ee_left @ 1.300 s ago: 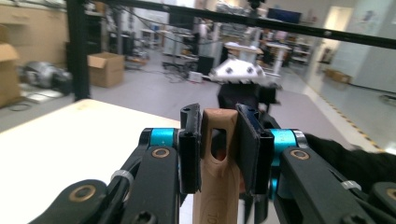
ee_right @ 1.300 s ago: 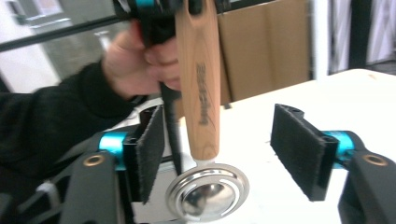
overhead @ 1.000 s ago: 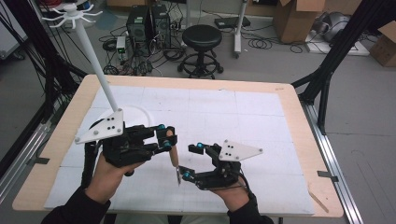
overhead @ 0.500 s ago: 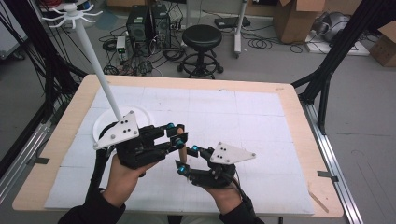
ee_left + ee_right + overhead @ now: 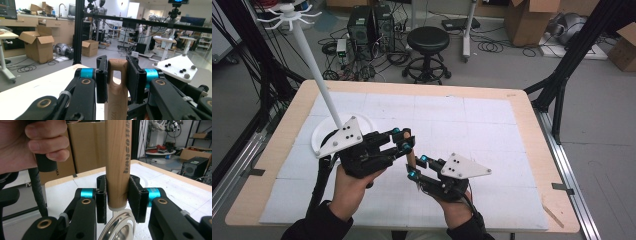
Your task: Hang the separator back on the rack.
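Note:
A wooden-handled utensil (image 5: pixel 411 159) hangs upright above the white table mat, between my two grippers. My left gripper (image 5: pixel 404 142) is shut on the handle's top end (image 5: pixel 117 82), where a slot is cut through the wood. My right gripper (image 5: pixel 117 197) has just been closing its jaws, and its pads now press on both sides of the handle's lower end (image 5: pixel 117 157). Below those pads a shiny metal ring (image 5: pixel 118 225) sticks out of the handle. In the high view the right gripper (image 5: pixel 416 167) sits just below and right of the left one.
A white stand, a round base (image 5: pixel 324 135) with a slanted pole (image 5: pixel 314 70) and hooks on top, is at the table's left, close behind my left hand. The wooden table border (image 5: pixel 522 107) frames the mat. A black stool (image 5: pixel 428 42) and cardboard boxes are on the floor beyond.
The right gripper's jaws, wide open a second ago, have closed onto the handle's lower end. The left gripper with the utensil has shifted slightly right, toward the right gripper.

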